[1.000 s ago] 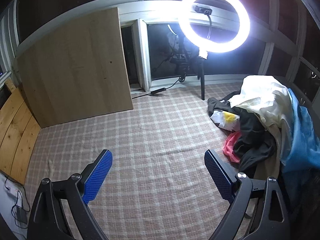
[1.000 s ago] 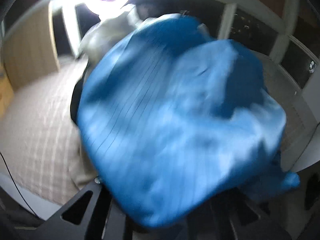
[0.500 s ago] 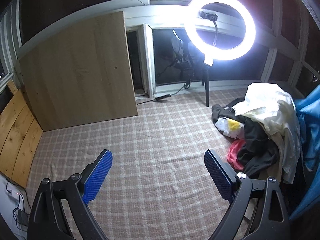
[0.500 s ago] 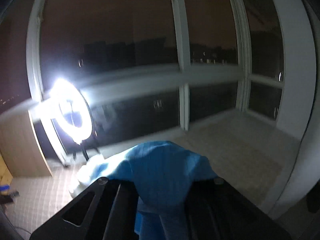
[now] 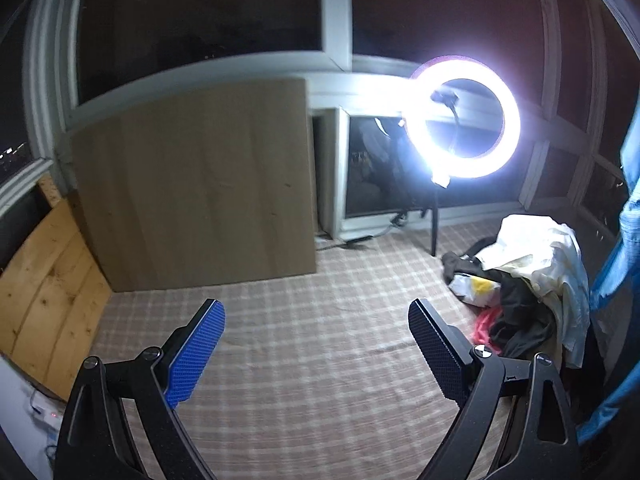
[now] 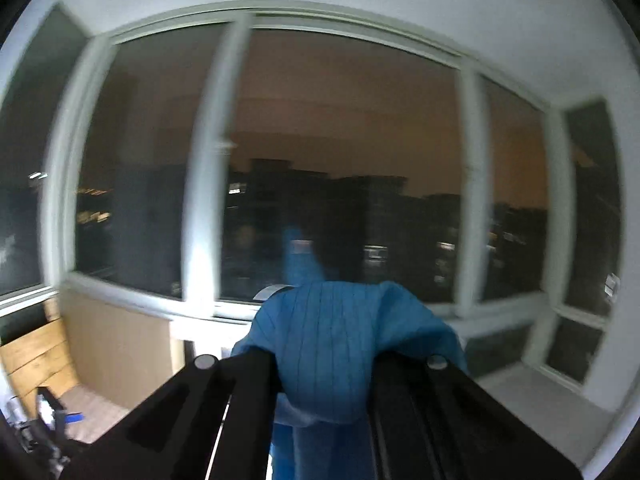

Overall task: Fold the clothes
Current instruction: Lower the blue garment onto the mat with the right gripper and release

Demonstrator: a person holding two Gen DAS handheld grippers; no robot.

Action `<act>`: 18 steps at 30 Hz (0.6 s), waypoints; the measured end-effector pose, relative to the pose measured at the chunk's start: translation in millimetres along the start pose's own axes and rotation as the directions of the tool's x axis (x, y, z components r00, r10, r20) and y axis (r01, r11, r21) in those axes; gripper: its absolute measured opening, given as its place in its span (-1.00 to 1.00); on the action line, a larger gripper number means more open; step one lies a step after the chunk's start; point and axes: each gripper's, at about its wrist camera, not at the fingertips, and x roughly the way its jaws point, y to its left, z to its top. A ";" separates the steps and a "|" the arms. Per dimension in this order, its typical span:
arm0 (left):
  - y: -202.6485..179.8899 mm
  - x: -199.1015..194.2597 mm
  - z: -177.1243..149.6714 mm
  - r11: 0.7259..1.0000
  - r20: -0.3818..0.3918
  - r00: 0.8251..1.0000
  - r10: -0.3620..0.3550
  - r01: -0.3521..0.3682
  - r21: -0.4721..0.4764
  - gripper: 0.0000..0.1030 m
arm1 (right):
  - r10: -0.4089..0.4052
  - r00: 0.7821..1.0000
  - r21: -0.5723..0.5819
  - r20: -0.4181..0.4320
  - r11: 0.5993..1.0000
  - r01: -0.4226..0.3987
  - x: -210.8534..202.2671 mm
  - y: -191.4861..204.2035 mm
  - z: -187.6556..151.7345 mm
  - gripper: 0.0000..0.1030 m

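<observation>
In the right wrist view my right gripper (image 6: 324, 364) is shut on a blue garment (image 6: 324, 344) with thin dark stripes; the cloth bunches over the black jaws and hangs down between them. The gripper points level at the dark windows. In the left wrist view that blue garment (image 5: 628, 240) hangs as a long strip along the right edge. My left gripper (image 5: 316, 340) stands open above the checked cloth (image 5: 304, 360), its blue pads (image 5: 196, 352) wide apart and holding nothing. A clothes pile (image 5: 528, 272) of white, black, yellow and red pieces lies at the right.
A lit ring light (image 5: 462, 120) on a stand glares at the back. A tall wooden board (image 5: 192, 184) leans against the window wall, with wooden planks (image 5: 44, 292) at the left. A cable runs across the floor near the stand.
My right gripper rose steeply with the blue garment and tilted from the pile up to the windows. The blue garment left the pile and now hangs high. My left gripper lifted and drew back.
</observation>
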 end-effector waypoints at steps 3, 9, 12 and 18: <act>35.9 -22.0 -7.5 0.996 0.018 0.996 0.086 -0.085 -0.034 0.81 | 0.137 0.990 -0.040 -0.027 0.990 -0.138 30.0 83.4 4.5 -0.96; 108.4 -59.2 -33.2 0.971 0.011 0.972 0.236 -0.235 -0.038 0.82 | 0.362 0.904 0.003 -0.226 0.929 -0.371 131.7 223.2 -67.5 -0.95; 141.1 -59.1 -47.1 0.953 -0.034 0.956 0.291 -0.293 -0.071 0.82 | 0.347 0.843 -0.008 -0.412 0.923 -0.384 189.4 285.3 -154.5 -0.93; 157.9 -40.5 -63.7 0.927 -0.087 0.927 0.364 -0.370 -0.062 0.81 | 0.268 0.589 -0.020 -0.763 0.900 -0.435 250.3 360.7 -362.6 -0.76</act>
